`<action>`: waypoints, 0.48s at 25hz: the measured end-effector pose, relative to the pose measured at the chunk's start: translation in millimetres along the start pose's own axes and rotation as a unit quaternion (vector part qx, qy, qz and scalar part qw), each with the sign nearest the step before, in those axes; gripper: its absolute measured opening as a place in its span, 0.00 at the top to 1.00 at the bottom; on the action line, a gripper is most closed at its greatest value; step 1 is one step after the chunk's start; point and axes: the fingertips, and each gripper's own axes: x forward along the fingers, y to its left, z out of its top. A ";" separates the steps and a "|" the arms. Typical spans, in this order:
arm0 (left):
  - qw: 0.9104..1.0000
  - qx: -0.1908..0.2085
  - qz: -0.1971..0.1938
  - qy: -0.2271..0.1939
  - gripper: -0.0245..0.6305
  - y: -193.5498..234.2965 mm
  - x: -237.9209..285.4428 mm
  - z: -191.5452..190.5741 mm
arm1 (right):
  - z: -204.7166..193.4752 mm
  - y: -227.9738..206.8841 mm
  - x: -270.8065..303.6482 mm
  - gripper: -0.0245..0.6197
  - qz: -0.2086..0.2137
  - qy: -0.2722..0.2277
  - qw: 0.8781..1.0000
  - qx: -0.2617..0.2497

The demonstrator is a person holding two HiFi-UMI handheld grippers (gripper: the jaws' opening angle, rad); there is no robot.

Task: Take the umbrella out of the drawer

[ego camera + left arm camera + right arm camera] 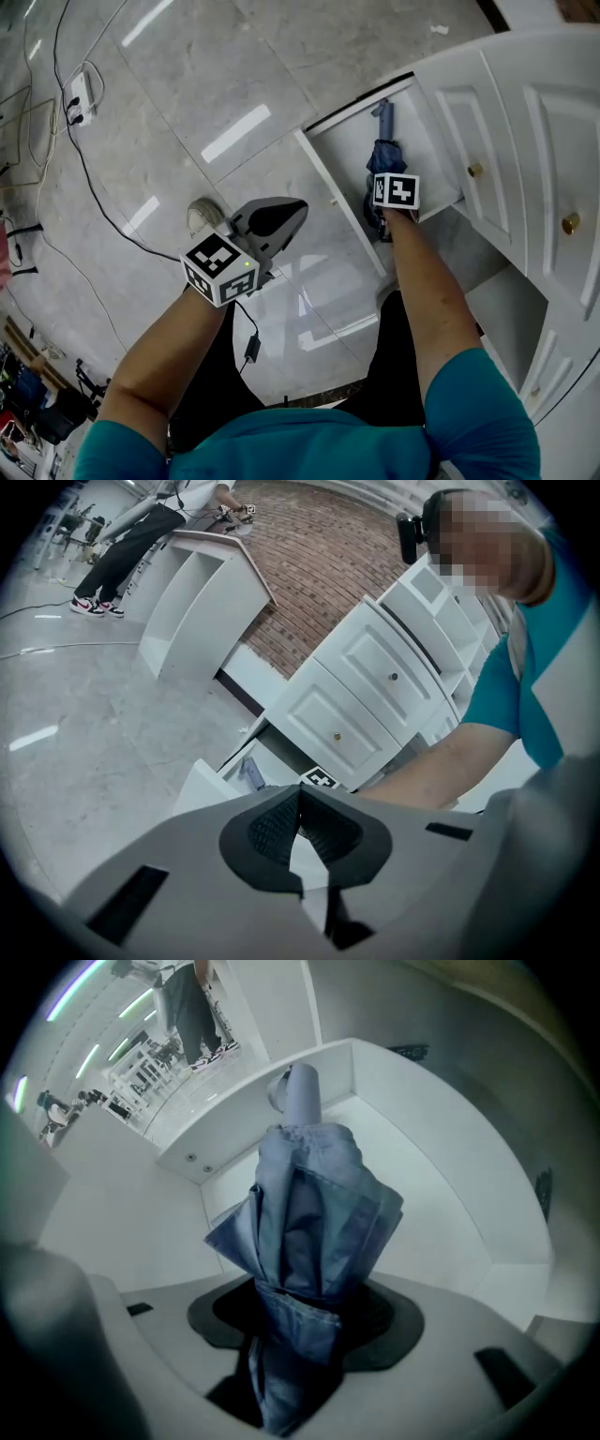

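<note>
A folded blue umbrella lies lengthwise in the open white drawer, its grey handle at the far end. My right gripper reaches straight down into the drawer, its marker cube on top hiding the fingertips. In the right gripper view the umbrella runs between the jaws of the right gripper, and the fabric is pinched narrow between the black pads. My left gripper hangs over the floor to the left of the drawer. Seen in its own view, the left gripper is shut with nothing in it.
The white cabinet has brass knobs on the drawers above the open one. A power strip and black cables lie on the marble floor at the left. A white shelf unit stands by a brick wall, a person beyond it.
</note>
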 end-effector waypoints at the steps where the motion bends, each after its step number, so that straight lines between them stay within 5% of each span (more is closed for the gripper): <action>1: 1.000 0.001 0.002 -0.001 0.94 -4.3 -2.7 3.7 | 0.0 2.0 -9.9 0.57 0.005 -0.005 1.000 0.001; 12: 0.998 0.024 -0.010 -0.055 0.94 -102.9 -41.2 103.8 | 10.8 44.4 -184.1 0.57 0.057 -0.067 0.996 -0.028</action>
